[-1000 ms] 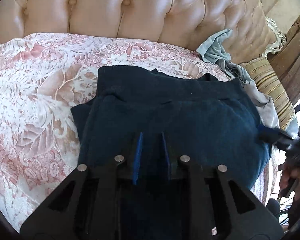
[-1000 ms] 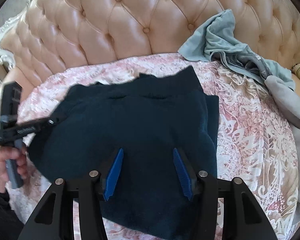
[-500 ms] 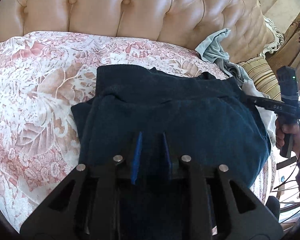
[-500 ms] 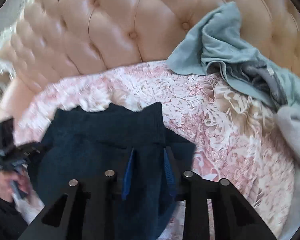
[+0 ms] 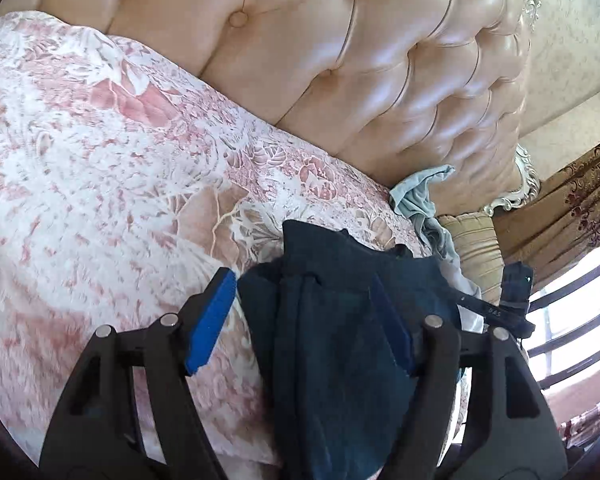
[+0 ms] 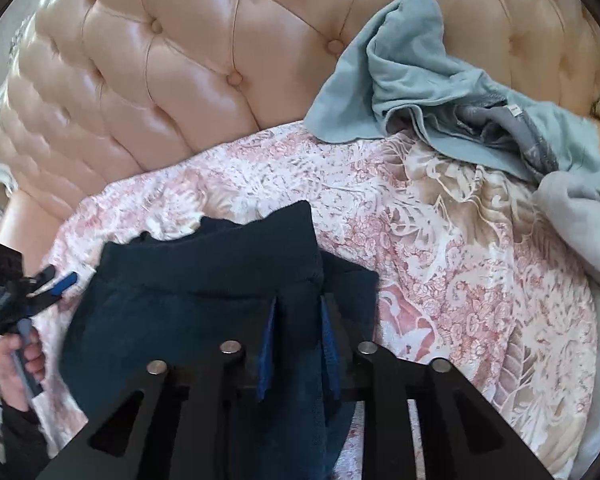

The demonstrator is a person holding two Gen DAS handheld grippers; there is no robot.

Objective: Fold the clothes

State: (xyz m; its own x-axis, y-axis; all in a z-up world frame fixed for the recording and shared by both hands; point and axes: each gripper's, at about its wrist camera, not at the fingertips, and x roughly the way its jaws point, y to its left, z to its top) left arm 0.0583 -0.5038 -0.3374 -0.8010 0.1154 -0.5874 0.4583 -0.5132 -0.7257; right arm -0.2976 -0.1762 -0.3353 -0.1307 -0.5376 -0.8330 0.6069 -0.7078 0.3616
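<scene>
Right wrist, right hand-held gripper (image 6: 297, 344) pinching one navy garment (image 6: 204, 312), left hand-held gripper (image 5: 304, 324) spread wide

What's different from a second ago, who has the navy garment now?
The left gripper, shut on the navy garment a second ago, has opened and let go. The right gripper, open then, has closed on the garment's right side, and the garment now looks bunched narrower. The blue-grey clothes pile by the headboard stayed put.
</scene>
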